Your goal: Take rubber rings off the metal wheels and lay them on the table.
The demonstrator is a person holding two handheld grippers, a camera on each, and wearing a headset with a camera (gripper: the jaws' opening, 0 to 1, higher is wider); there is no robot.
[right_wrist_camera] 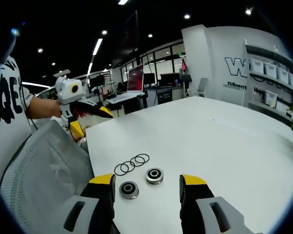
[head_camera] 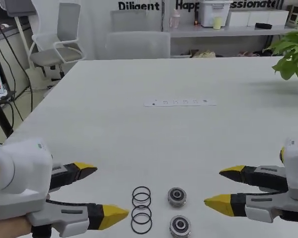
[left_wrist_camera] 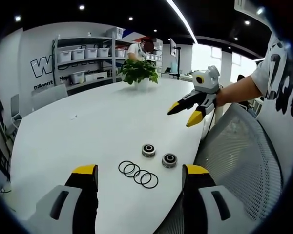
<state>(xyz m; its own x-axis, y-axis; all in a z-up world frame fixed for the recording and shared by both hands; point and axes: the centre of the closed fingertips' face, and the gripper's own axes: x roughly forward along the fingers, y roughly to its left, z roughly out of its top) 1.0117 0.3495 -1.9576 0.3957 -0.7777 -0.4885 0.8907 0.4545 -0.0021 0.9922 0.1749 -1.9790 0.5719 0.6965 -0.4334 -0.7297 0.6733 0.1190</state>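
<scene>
Near table (head_camera: 188, 139) edge | seemingly four rubber rings (head_camera: 141, 209) lie overlapping, just beside two metal wheels (head_camera: 177, 196) | left gripper (head_camera: 110, 191) wide | right gripper (head_camera: 213, 187) wide

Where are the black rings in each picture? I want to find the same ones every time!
Head view: the rings lie in a row at the bottom middle, just left of the wheels.
Left gripper view: the rings lie low in the middle, nearer the camera than the wheels.
Right gripper view: the rings lie just below the middle, beyond the wheels.
Shared landmark: the two wheels beside the rings.
</scene>
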